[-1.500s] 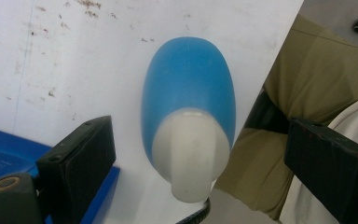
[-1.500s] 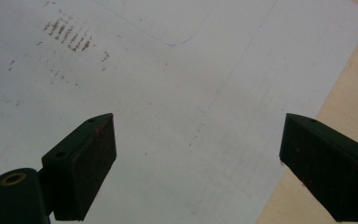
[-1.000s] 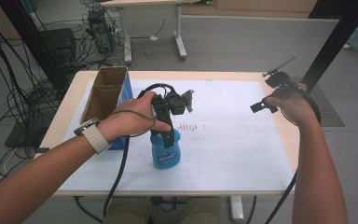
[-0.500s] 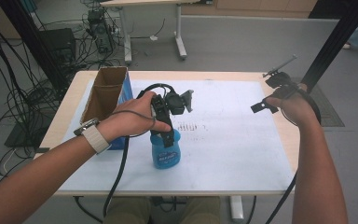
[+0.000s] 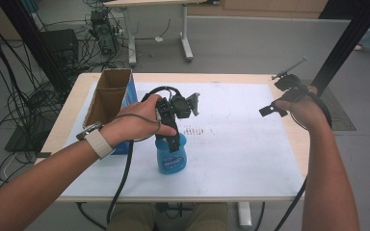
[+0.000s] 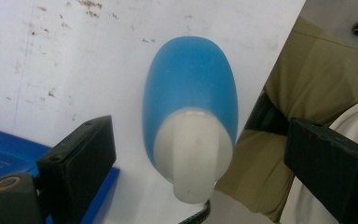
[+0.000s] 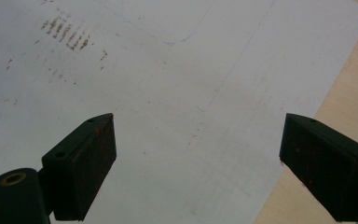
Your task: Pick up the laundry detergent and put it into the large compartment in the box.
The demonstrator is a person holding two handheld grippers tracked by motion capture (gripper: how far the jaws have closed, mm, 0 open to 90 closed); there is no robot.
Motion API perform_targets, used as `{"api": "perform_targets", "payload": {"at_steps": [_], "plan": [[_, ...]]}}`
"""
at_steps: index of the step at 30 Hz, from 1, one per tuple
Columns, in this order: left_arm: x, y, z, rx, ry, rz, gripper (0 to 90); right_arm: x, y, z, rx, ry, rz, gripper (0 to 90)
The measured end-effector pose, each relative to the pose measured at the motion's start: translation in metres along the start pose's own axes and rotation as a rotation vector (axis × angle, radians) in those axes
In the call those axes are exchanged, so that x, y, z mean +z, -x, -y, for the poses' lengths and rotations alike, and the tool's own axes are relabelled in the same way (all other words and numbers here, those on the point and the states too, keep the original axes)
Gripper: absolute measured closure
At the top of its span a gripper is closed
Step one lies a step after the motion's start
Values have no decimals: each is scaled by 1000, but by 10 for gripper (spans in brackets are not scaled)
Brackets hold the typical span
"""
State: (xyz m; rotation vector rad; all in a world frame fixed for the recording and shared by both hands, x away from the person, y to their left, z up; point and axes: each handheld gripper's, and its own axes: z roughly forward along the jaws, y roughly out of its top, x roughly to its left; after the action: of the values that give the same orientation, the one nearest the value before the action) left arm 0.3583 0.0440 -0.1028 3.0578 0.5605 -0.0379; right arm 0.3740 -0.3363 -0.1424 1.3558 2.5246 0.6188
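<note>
The left gripper (image 5: pixel 173 127) hangs directly over the blue bottle (image 5: pixel 171 156), jaws wide apart around its white cap (image 6: pixel 193 156). At 3 o'clock, the right gripper (image 7: pixel 196 163) hovers, jaws apart, above the white sheet (image 7: pixel 168 93).

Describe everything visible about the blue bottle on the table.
The blue bottle stands upright on the white sheet, near the table's front edge. It looks like matte plastic, with an oval body, a white cap and a printed label. The left gripper hangs directly above it, jaws open on either side of the cap, not touching it.
</note>
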Motion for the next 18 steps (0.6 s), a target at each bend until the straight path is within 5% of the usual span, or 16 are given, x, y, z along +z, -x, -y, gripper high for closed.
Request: {"api": "perform_targets", "payload": {"at_steps": [18], "plan": [[0,0,0,-5,5,3,94,0,0,0,-2,0,1,107]]}}
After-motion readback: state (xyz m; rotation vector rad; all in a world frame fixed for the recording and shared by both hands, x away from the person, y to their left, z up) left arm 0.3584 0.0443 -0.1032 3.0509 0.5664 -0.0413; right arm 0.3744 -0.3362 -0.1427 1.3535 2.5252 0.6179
